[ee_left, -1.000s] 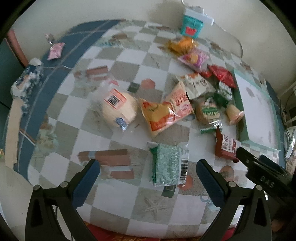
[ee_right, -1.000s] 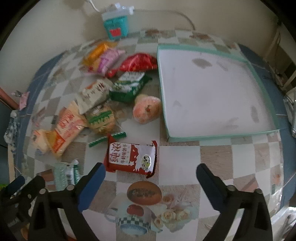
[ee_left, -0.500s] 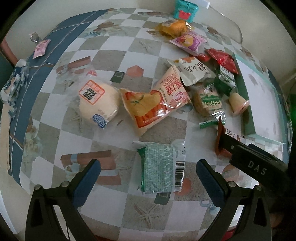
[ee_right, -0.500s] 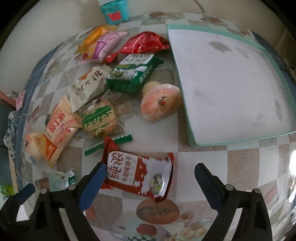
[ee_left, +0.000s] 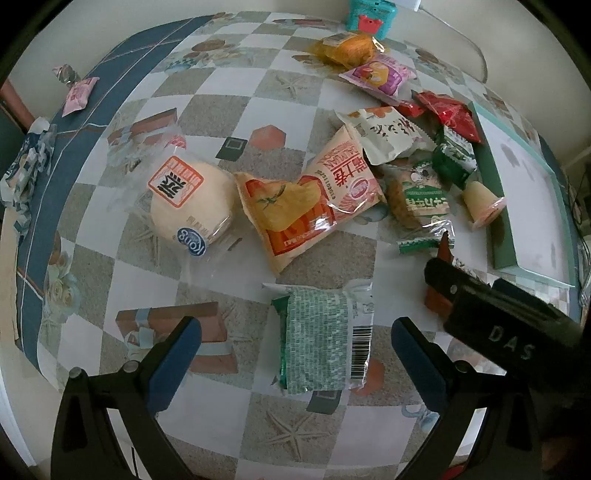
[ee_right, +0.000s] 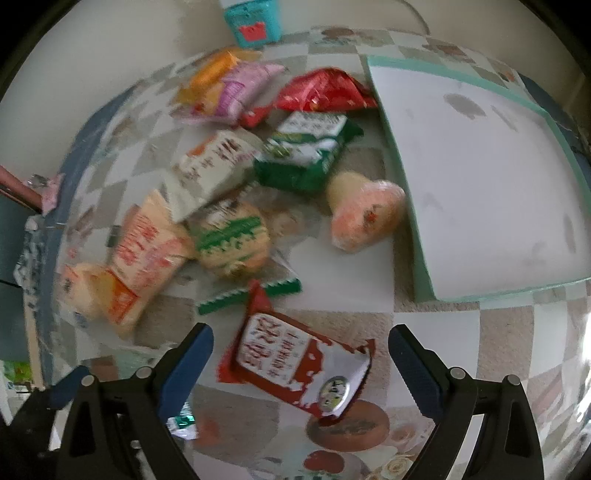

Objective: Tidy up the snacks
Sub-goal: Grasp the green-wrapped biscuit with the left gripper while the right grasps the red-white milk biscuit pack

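Both grippers are spread wide: the left gripper (ee_left: 295,343) frames the green-white packet (ee_left: 322,339), lengthwise away from it; the right gripper (ee_right: 300,347) brackets the tilted red-white packet (ee_right: 295,363), bare tablecloth (ee_right: 436,332) beside the tray (ee_right: 413,221).

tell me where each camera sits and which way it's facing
Left wrist: on the left gripper, looking down along its open fingers at a green packet; the right gripper's black body intrudes at right.
Right wrist: on the right gripper, open, looking down at a red packet.
Shared: the snack pile, white tray, teal box.
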Available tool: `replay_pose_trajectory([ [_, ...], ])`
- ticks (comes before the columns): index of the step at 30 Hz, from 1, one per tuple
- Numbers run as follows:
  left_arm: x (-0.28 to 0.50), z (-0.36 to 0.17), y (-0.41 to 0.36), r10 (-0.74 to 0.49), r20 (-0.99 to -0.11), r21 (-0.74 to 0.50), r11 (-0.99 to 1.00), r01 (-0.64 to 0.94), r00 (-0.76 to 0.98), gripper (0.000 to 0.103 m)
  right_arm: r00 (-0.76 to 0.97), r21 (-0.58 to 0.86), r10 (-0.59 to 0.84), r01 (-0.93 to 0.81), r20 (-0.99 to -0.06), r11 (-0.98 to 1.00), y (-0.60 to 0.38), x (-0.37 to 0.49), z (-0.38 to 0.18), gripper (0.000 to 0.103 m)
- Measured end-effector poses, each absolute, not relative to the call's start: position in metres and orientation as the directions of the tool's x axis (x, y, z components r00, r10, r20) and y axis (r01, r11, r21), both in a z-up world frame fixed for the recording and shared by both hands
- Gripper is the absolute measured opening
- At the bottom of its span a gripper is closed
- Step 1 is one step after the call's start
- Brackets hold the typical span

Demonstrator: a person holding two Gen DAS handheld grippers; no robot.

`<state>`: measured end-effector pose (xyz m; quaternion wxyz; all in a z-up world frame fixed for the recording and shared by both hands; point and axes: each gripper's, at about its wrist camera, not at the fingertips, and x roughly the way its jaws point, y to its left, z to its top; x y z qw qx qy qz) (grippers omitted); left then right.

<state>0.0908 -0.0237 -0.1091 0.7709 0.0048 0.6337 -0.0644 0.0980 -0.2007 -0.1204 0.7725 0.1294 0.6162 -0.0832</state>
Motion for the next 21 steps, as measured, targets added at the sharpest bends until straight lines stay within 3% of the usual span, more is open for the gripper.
replay_pose_trajectory([
  [3, 0.091, -0.110, -0.022, -0.096, -0.978, -0.077, 0.992, 0.105, 0.186, 0.101, 0.225, 0.092, 0.018, 0.323, -0.974, 0.942, -0.210, 0.095, -0.121, 0.097],
  [6, 0.091, -0.110, -0.023, -0.086, -0.981, -0.068, 0.992, 0.103, 0.175, 0.089, 0.224, 0.081, 0.003, 0.342, -0.975, 0.936, -0.216, 0.090, -0.120, 0.097],
  [9, 0.092, -0.114, -0.023, -0.093, -0.982, -0.077, 0.992, 0.101, 0.166, 0.085, 0.226, 0.095, 0.014, 0.352, -0.974, 0.931, -0.214, 0.090, -0.124, 0.097],
  [15, 0.092, -0.114, -0.023, -0.096, -0.981, -0.078, 0.991, 0.108, 0.170, 0.080, 0.247, 0.147, 0.059, 0.358, -0.967, 0.922, -0.207, 0.093, -0.125, 0.085],
  [21, 0.092, -0.112, -0.026, -0.139, -0.978, -0.120, 0.985, 0.125, 0.156, 0.062, 0.259, 0.168, 0.073, 0.368, -0.963, 0.914, -0.218, 0.095, -0.133, 0.079],
])
